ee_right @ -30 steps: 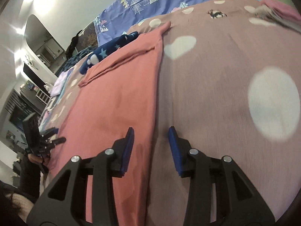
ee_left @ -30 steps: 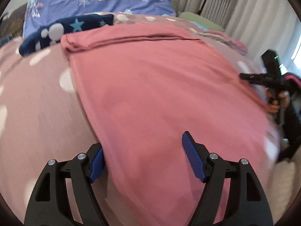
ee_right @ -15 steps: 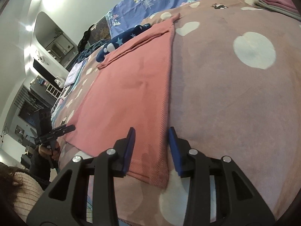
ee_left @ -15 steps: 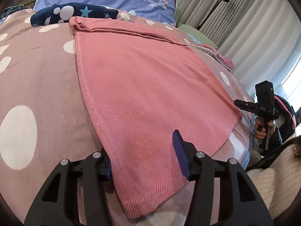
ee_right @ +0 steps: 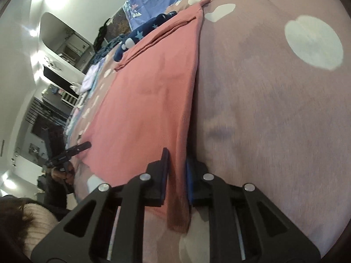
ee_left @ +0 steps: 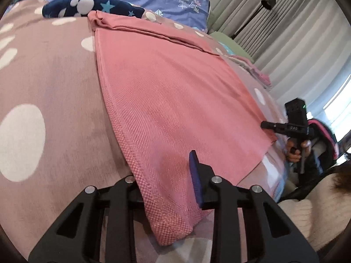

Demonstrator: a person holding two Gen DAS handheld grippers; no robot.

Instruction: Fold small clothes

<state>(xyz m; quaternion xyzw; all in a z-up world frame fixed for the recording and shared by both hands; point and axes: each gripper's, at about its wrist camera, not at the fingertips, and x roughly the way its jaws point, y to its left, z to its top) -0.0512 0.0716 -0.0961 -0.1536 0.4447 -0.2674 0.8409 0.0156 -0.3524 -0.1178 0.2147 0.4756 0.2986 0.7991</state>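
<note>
The pink cloth point(ee_left: 175, 100) is lying flat on the dotted bedspread point(ee_left: 54, 100). The left gripper point(ee_left: 166, 179) is straddling its near-left corner, one finger hidden underneath, grip unclear. The right gripper point(ee_right: 176, 175) is pinching the near-right corner.

The pink garment point(ee_left: 175, 100) is showing a coarse, matt waffle knit. The bedspread point(ee_left: 54, 100) is looking like soft, matt brushed cloth. Each claw frame is showing matt black plastic with shiny metal screws point(ee_left: 215, 179).
</note>
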